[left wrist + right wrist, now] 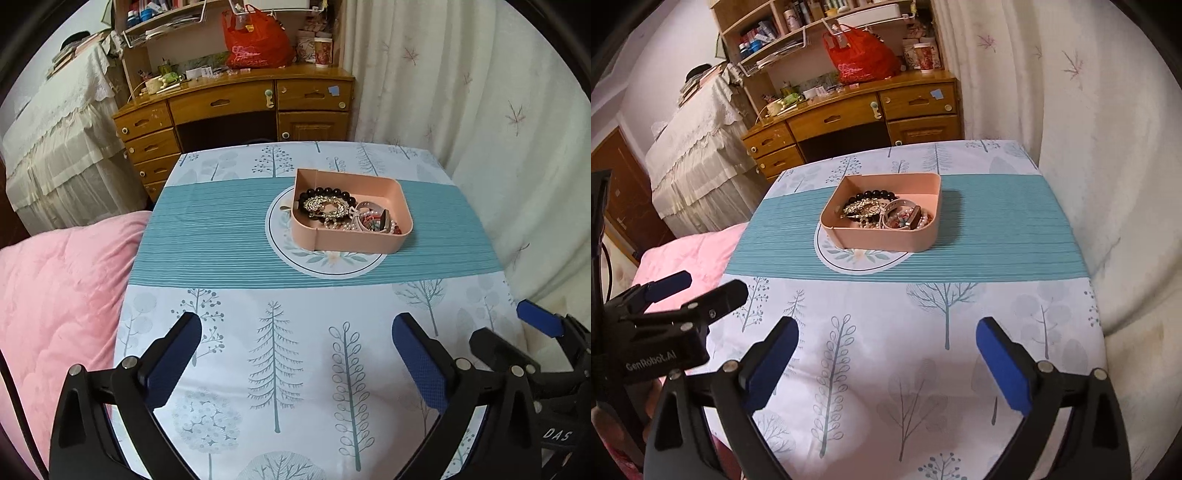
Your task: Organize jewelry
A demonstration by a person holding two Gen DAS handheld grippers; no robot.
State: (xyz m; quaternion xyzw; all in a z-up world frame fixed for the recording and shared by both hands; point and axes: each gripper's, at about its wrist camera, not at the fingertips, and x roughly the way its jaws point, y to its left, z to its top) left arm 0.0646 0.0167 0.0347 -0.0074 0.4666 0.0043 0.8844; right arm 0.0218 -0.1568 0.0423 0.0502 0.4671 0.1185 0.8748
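Note:
A pink tray [391,242] stands on the teal band of the table, partly over a printed white circle. It holds a black bead bracelet [327,192], a gold sparkly piece [325,206], pearl strands [341,223] and a watch-like band [384,219]. In the right wrist view the pink tray [886,240] sits mid-table with the same jewelry. My left gripper [297,332] is open and empty, over the near part of the table. My right gripper [886,334] is open and empty, also near the front. Each gripper shows at the other view's edge.
The table carries a tree-print cloth [280,350]. A pink quilt [62,302] lies at the left. A curtain [498,129] hangs close on the right. A wooden desk [236,107] with a red bag [258,40] stands behind the table.

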